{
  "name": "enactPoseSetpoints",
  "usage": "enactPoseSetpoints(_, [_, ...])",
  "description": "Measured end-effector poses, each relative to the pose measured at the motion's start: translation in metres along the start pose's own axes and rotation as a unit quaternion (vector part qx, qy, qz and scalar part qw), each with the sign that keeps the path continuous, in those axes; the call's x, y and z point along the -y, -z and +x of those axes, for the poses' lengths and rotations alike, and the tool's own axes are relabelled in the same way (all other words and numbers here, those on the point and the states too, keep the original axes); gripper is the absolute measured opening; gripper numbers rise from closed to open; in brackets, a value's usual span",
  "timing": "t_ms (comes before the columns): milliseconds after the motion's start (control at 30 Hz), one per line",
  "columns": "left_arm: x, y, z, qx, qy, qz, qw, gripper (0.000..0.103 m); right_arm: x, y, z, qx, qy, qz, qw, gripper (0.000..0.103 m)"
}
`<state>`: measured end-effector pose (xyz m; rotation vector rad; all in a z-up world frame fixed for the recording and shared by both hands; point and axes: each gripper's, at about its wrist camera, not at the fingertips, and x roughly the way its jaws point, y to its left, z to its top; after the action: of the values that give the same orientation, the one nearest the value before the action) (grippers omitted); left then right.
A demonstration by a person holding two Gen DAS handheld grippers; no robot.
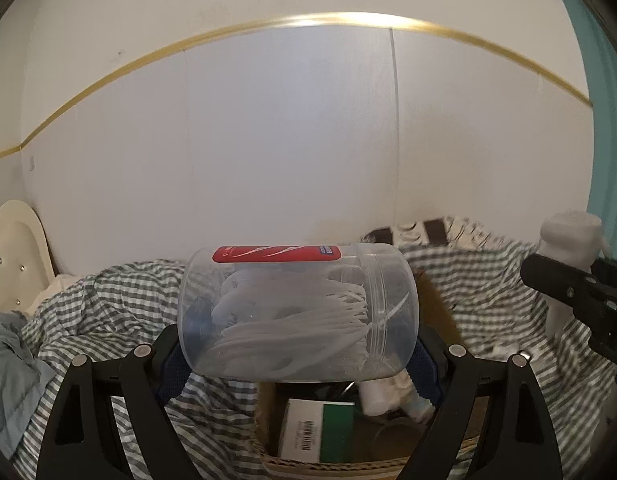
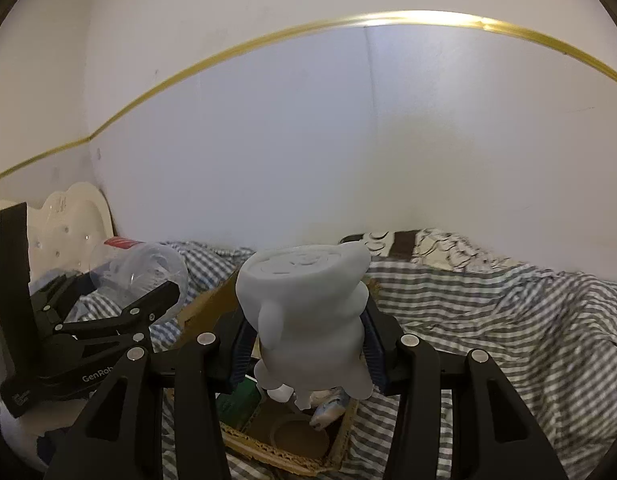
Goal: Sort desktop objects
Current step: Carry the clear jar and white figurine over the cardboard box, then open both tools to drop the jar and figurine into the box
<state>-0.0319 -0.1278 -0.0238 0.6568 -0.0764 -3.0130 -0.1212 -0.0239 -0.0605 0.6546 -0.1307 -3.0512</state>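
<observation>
Left gripper jaws pinch clear jar: light, slippery, sideways. Right gripper jaws pinch white figurine: rigid, probably fragile.

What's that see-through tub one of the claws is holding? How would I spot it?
Find the cardboard box on the checked sheet. Above it the left gripper clamps a clear jar lying sideways. Unlike the white figurine, it is transparent, with a red label.

- The cardboard box lies open on top, though a green box and small bottles crowd its floor.
- Rumpled checked bedding rises around it; the wall closes behind.
</observation>
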Motion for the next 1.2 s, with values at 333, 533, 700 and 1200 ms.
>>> enactPoseSetpoints(333, [-0.004, 0.018, 0.059, -0.053, 0.014, -0.004, 0.9985, 0.089, -0.003, 0.013, 0.071, -0.054, -0.024, -0.011, 0.998, 0.046])
enactPoseSetpoints(533, [-0.001, 0.028, 0.093, -0.087, 0.017, 0.004, 0.9961, 0.089, 0.001, 0.026, 0.115, -0.096, -0.029, -0.012, 0.995, 0.046])
enactPoseSetpoints(700, [0.002, 0.031, 0.11, -0.101, 0.004, 0.02, 0.9947, 0.09, 0.01, 0.033, 0.139, -0.122, -0.03, -0.004, 0.992, 0.047])
enactPoseSetpoints(1200, [0.004, 0.001, 0.079, -0.076, 0.02, 0.0, 0.9969, 0.099, 0.032, 0.013, 0.107, -0.099, -0.006, 0.02, 0.995, 0.071])
